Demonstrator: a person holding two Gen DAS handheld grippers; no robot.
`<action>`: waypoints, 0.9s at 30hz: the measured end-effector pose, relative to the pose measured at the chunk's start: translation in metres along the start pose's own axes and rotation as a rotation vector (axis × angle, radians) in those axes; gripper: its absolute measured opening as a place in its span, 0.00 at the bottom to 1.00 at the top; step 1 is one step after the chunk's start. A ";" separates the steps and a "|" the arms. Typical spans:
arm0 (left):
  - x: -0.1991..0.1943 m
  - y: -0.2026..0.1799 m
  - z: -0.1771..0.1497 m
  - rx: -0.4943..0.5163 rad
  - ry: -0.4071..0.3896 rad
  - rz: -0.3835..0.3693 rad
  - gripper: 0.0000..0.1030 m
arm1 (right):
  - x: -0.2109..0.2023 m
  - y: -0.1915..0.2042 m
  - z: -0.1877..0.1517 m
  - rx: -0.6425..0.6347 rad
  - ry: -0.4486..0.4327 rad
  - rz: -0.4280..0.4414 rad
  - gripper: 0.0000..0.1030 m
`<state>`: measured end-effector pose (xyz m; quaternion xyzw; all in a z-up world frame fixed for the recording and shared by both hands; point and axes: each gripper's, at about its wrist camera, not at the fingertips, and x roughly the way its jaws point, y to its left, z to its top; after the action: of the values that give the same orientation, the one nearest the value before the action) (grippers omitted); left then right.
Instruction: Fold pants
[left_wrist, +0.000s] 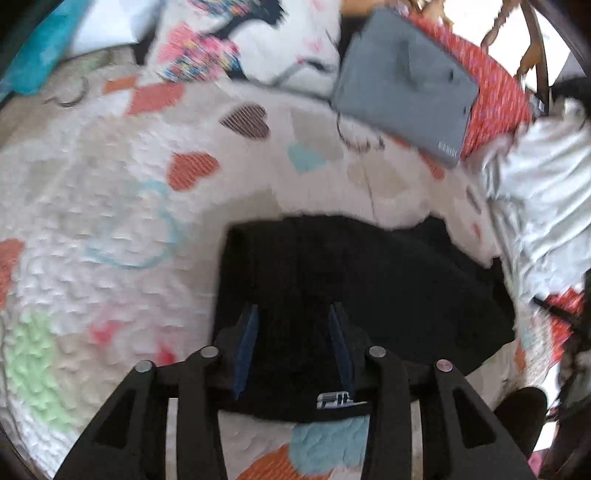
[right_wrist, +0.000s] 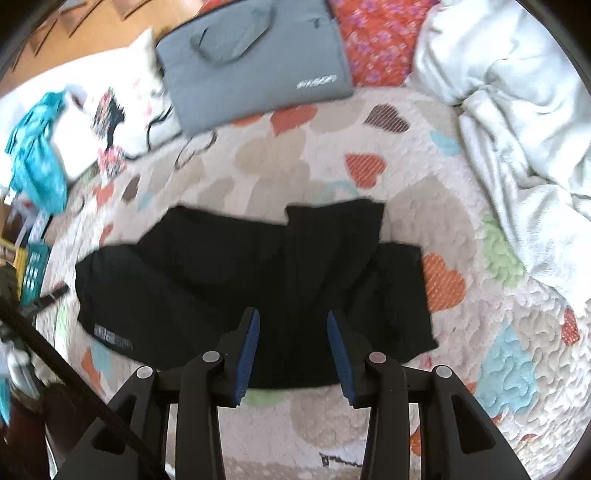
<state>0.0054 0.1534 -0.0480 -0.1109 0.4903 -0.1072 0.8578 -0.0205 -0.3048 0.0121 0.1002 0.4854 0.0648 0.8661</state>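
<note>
Right wrist: pants folded (fingers apart).

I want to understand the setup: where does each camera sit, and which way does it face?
Left wrist: on the left gripper, looking down past its open fingers at black pants on the heart quilt.
Right wrist: on the right gripper, fingers open, above the same pants.
Shared: pants, quilt, gray bag.

Logos on the pants and grey bag look unreadable, perhaps blurred.
</note>
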 end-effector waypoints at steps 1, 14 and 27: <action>0.008 -0.006 -0.001 0.023 0.019 0.029 0.37 | -0.003 -0.002 0.003 0.009 -0.014 -0.011 0.45; -0.035 0.011 -0.026 0.035 0.130 0.109 0.00 | 0.087 0.045 0.037 -0.168 0.019 -0.327 0.34; -0.051 0.020 -0.018 -0.080 -0.005 -0.056 0.11 | -0.003 -0.102 -0.021 0.387 -0.084 -0.301 0.21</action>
<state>-0.0339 0.1861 -0.0217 -0.1590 0.4889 -0.1112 0.8505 -0.0385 -0.4019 -0.0199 0.1936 0.4616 -0.1634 0.8501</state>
